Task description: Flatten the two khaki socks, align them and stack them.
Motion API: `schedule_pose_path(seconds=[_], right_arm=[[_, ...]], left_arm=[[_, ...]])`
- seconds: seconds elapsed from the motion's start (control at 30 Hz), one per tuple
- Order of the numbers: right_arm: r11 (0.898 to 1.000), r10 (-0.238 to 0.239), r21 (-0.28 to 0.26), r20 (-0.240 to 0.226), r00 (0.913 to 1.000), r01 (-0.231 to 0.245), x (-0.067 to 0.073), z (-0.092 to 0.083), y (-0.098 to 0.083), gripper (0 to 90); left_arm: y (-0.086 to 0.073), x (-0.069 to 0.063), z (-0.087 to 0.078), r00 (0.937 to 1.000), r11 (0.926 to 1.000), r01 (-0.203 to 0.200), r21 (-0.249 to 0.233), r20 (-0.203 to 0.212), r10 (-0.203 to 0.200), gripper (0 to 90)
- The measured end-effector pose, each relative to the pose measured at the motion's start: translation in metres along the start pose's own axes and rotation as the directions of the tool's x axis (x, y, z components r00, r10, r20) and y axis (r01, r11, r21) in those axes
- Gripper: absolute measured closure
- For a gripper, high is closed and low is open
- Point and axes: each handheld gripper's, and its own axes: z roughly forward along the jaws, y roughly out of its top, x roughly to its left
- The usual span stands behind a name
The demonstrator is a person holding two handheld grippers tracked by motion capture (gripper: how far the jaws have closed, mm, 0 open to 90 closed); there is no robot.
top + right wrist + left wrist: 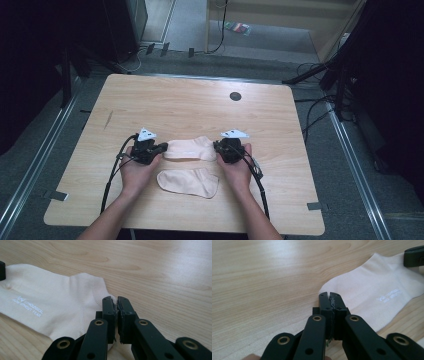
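Two pale pink socks lie on the wooden table (200,100). The farther sock (190,149) stretches flat between my two grippers. My left gripper (162,147) pinches its left end, and in the left gripper view the jaws (329,293) are pressed together on the sock's rounded edge (372,297). My right gripper (217,146) grips the opposite end; its jaws (117,298) are shut on the edge of the sock (57,302), which bears small white lettering. The nearer sock (189,182) rests loose between the person's hands.
A dark round hole (235,96) sits in the tabletop near the far edge. Black cables trail from both grippers toward the near edge. Beyond the table are grey floor, rails and dark equipment.
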Motion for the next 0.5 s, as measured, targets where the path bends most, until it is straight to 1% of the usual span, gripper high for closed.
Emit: schedule_pose_path(seconds=[0.07,0.13,0.2,0.27,0.3,0.4,0.43,0.5], right_arm=[[1.000,-0.010,-0.019,-0.003,0.9999,0.010,0.003,-0.008,0.004,86.4],[0.999,-0.009,-0.031,-0.007,0.9999,0.008,0.005,-0.013,0.007,86.3],[0.999,-0.005,-0.045,-0.011,0.9999,0.004,0.007,-0.019,0.009,86.3],[0.999,-0.002,-0.053,-0.017,0.9999,0.001,0.008,-0.024,0.011,86.3],[0.998,0.005,-0.058,-0.021,0.9998,-0.006,0.009,-0.027,0.012,86.3],[0.998,0.018,-0.063,-0.034,0.9992,-0.020,0.009,-0.035,0.014,86.3],[0.998,0.024,-0.066,-0.037,0.9990,-0.026,0.010,-0.038,0.015,86.3],[0.997,0.023,-0.069,-0.042,0.9988,-0.026,0.011,-0.042,0.015,86.3]], left_arm=[[0.004,-0.001,-0.006,0.9999,0.9998,-0.005,-0.020,0.010,0.005,90.0],[0.005,-0.001,-0.008,0.9998,0.9997,-0.006,-0.024,0.016,0.007,90.0],[0.008,-0.003,-0.016,0.9997,0.9991,-0.012,-0.042,0.022,0.013,90.0],[0.008,-0.003,-0.018,0.9996,0.9987,-0.014,-0.048,0.025,0.015,90.0],[0.010,-0.004,-0.023,0.9993,0.9983,-0.016,-0.056,0.033,0.017,90.0],[0.010,-0.004,-0.027,0.9989,0.9978,-0.017,-0.065,0.042,0.020,90.0],[0.011,-0.004,-0.030,0.9985,0.9975,-0.018,-0.068,0.051,0.021,90.0],[0.011,-0.005,-0.034,0.9981,0.9972,-0.018,-0.073,0.057,0.023,90.0]])
